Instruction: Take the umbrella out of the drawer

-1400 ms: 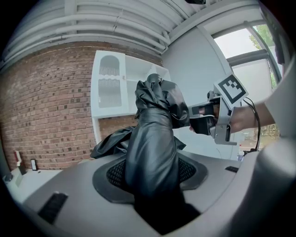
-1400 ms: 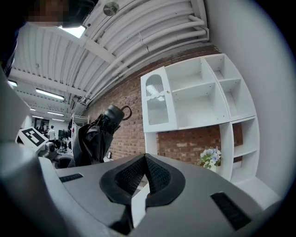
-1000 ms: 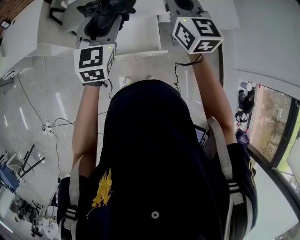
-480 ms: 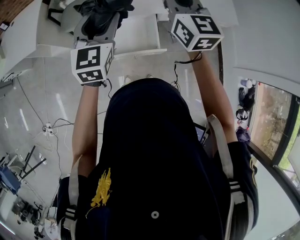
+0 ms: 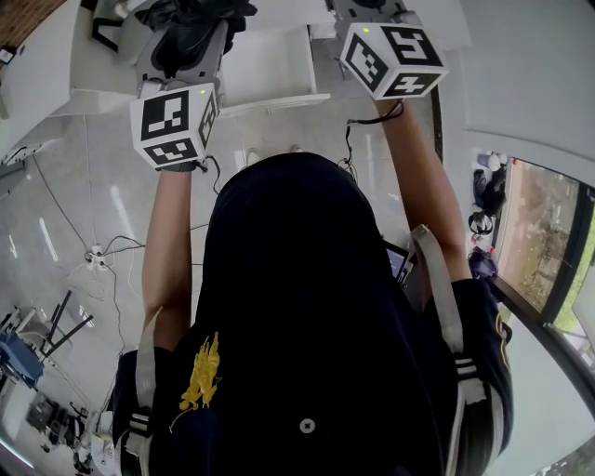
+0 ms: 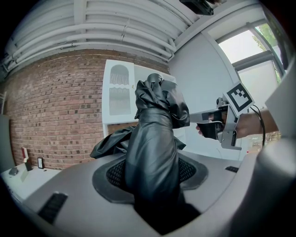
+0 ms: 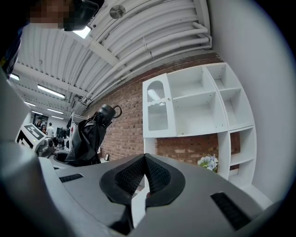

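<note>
A folded black umbrella [image 6: 157, 106] stands upright between the jaws of my left gripper [image 6: 152, 159], whose pads press on its lower part. In the head view the same umbrella [image 5: 191, 28] shows above the left marker cube [image 5: 175, 124], over the white cabinet with its open drawer [image 5: 270, 74]. My right gripper [image 7: 145, 159] is shut with its pad tips touching and nothing between them; it is held level to the right of the umbrella [image 7: 90, 136]. From the left gripper view the right gripper [image 6: 222, 125] is seen beside the umbrella, apart from it.
A white shelf unit [image 7: 203, 106] stands against a brick wall [image 6: 55, 115], with a small bunch of flowers [image 7: 206, 162] on a low shelf. Cables and a power strip [image 5: 98, 253] lie on the pale floor at the left. Windows are on the right.
The left gripper with the umbrella has drifted slightly to the left in the head view. The right gripper has stayed in place.
</note>
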Demonstrator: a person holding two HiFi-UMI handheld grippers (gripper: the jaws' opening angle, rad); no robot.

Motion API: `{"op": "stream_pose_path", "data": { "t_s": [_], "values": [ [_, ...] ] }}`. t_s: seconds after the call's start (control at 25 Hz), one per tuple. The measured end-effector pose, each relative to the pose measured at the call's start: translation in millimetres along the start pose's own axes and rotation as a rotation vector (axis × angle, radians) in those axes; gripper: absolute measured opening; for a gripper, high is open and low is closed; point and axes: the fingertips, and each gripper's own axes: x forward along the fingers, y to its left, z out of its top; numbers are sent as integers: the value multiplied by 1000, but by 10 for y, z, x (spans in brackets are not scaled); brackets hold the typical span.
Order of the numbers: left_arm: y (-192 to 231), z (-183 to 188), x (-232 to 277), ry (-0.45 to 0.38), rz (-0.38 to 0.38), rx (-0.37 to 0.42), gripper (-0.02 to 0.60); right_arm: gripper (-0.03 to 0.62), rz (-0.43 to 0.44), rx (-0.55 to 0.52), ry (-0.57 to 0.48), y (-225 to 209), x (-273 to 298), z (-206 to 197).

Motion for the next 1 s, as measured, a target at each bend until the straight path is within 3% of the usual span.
{"op": "stream_pose_path", "data": {
  "t_s": [1.0],
  "values": [
    [191, 155, -87, -32, 36, 8, 247, 23, -5, -56, -38, 62, -15, 216]
  ]
}}
